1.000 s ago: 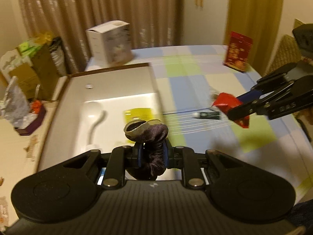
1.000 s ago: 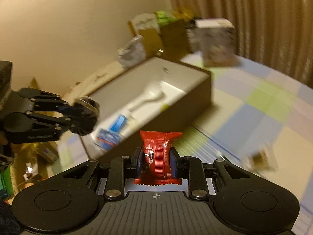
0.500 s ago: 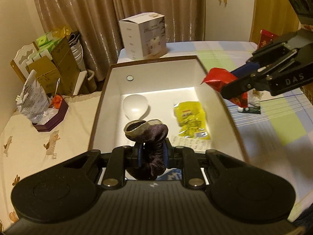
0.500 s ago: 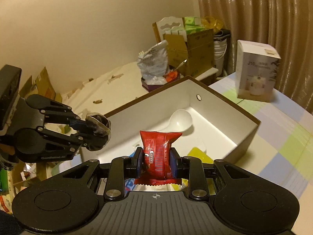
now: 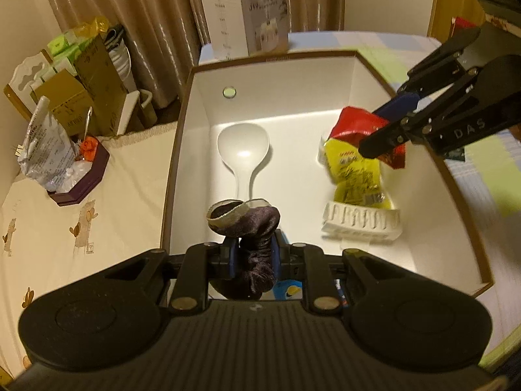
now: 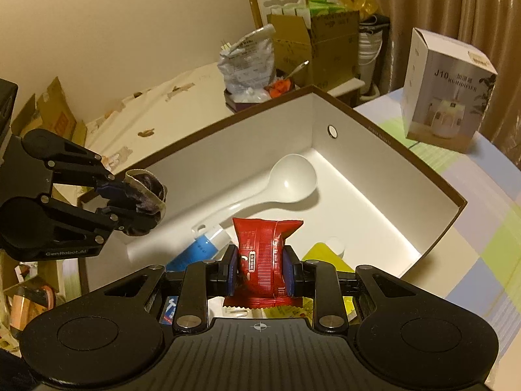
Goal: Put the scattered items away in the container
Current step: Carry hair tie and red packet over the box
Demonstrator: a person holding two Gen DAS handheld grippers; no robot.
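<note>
A white box with a brown rim (image 5: 270,58) (image 6: 384,140) stands open on the table. My left gripper (image 5: 252,257) is shut on a dark purple hair scrunchie (image 5: 250,224) and holds it over the box's near end; it shows at the left in the right wrist view (image 6: 143,195). My right gripper (image 6: 262,273) is shut on a red snack packet (image 6: 263,247) and holds it over the box's right side, above a yellow packet (image 5: 355,172). Inside lie a white spoon (image 5: 242,153) (image 6: 280,185), a white ribbed piece (image 5: 361,221) and a blue tube (image 6: 198,251).
A white humidifier carton (image 5: 247,19) (image 6: 446,91) stands on the checked tablecloth (image 6: 488,228) behind the box. A side surface to the left holds a foil bag (image 5: 45,150) and a dark tray (image 5: 81,182). Cardboard boxes (image 6: 319,39) stand by the curtain.
Both grippers have moved from above the tablecloth to over the open box, each still holding its item. The red packet now hangs above the yellow packet inside.
</note>
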